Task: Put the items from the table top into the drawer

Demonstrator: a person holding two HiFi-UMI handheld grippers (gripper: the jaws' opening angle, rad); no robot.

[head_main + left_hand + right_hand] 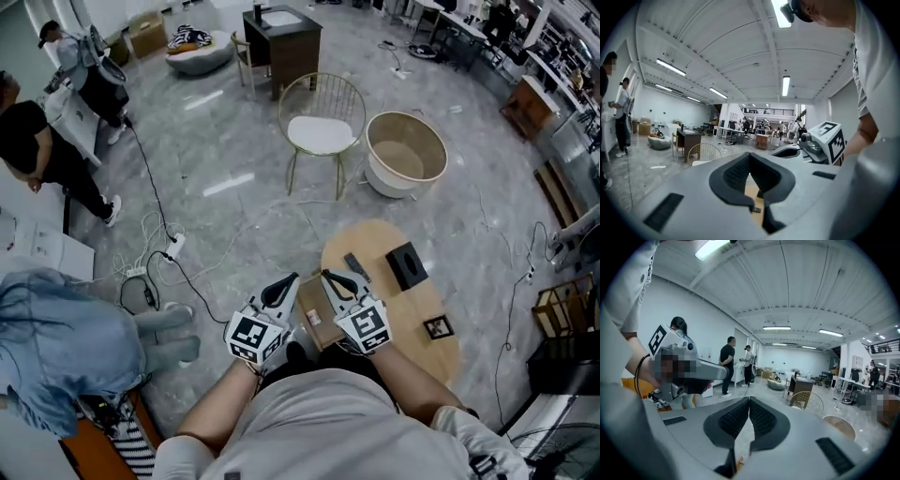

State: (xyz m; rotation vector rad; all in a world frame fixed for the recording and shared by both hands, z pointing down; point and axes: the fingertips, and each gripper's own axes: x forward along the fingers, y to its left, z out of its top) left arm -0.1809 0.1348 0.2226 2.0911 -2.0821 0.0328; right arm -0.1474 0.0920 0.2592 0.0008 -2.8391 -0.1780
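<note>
- The head view alone shows both tools from above. The left tongs (281, 292) and the right tongs (336, 284) are held side by side near the person's chest, high over the near end of the table (412, 314).
- The left gripper view shows the left tongs with their ribbed pads (736, 173) meeting at the tip and nothing between them. The other tool's marker cube (830, 140) is at the right.
- The right gripper view shows the right tongs pressed together in the same way, and bare.
- The task's things lie on the table and show only in the head view: a black box (406, 265), a flat dark piece (356, 266) just left of it, and a square marker card (438, 327) nearer the person.
- A brown box-like thing (312, 317) is partly hidden under the tongs. I cannot tell whether it is the drawer.
- The table is oval and of pale wood, and it stands on a glossy grey floor (234, 187).
- Beyond it are a wire chair (322, 131) with a white seat, a round tub (405, 155) and a dark desk (283, 42).
- Cables (159, 253) trail at the left, near a person in black (37, 150).
- Both gripper views show a white ribbed ceiling with strip lights (786, 86).
</note>
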